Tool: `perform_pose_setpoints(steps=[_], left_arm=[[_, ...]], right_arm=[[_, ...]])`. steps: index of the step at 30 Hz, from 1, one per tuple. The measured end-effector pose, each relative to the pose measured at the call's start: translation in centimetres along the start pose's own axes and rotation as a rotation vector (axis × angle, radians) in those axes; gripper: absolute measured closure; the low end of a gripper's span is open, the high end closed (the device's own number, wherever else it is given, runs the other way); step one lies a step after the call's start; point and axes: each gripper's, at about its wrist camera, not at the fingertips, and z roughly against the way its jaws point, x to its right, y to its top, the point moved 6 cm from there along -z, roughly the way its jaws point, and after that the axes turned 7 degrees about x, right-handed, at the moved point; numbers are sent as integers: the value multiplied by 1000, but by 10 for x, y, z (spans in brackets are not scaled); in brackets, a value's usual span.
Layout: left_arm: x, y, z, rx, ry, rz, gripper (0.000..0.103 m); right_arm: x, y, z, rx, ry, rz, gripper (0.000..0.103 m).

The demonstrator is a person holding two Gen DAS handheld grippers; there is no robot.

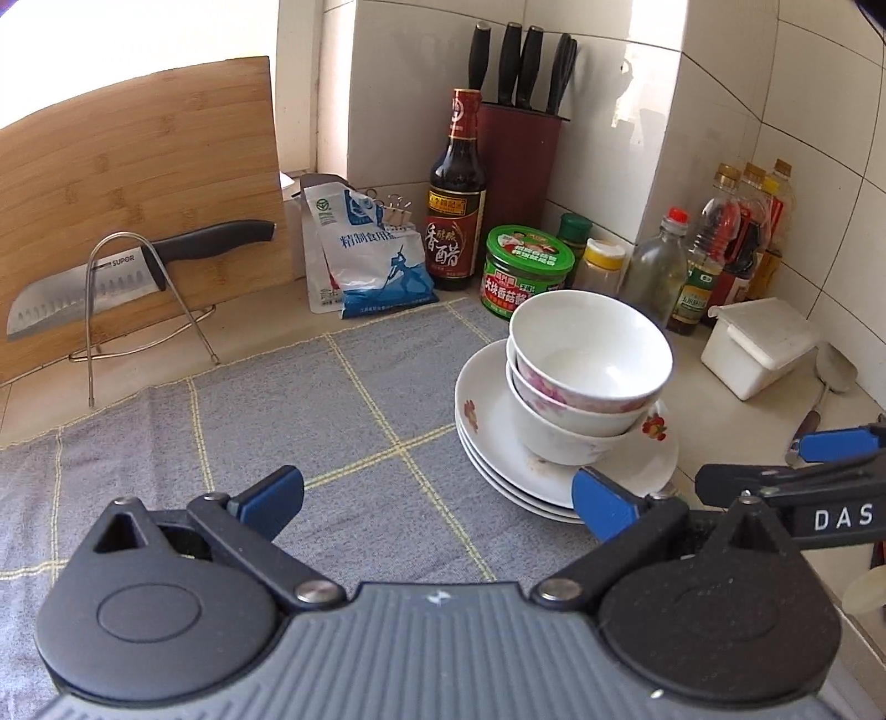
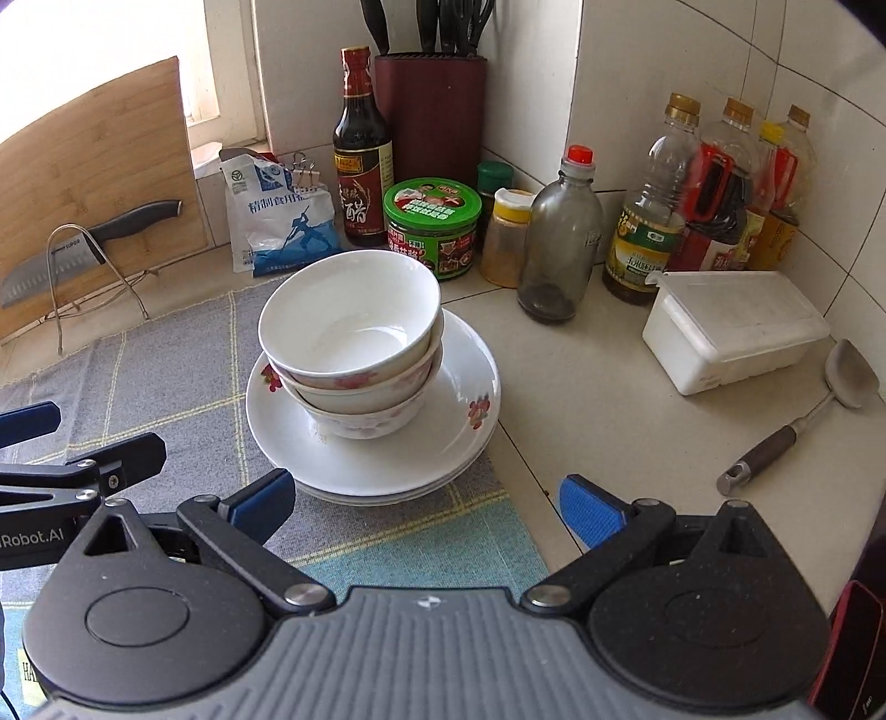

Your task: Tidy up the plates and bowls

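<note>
Bowls (image 2: 354,343), three, nested, set on stacked plates (image 2: 387,459) at the edge of a grey cloth (image 1: 221,432). Glazed ceramic: judged stiff, slippery, breakable; best taken at the rim. Left gripper (image 1: 437,493) and right gripper (image 2: 426,501) are held wide, empty, just short of the stack.

White tiled walls (image 2: 692,66), beige countertop (image 2: 598,399), bright window (image 1: 111,39) at left, daylight
</note>
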Motion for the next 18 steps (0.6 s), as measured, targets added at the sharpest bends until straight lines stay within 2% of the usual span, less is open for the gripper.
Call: perform_pose_setpoints(steps=[18], left_arm=[[-4, 8, 20, 30, 61, -26, 1]], right_arm=[[-15, 3, 10, 46, -25, 14, 0]])
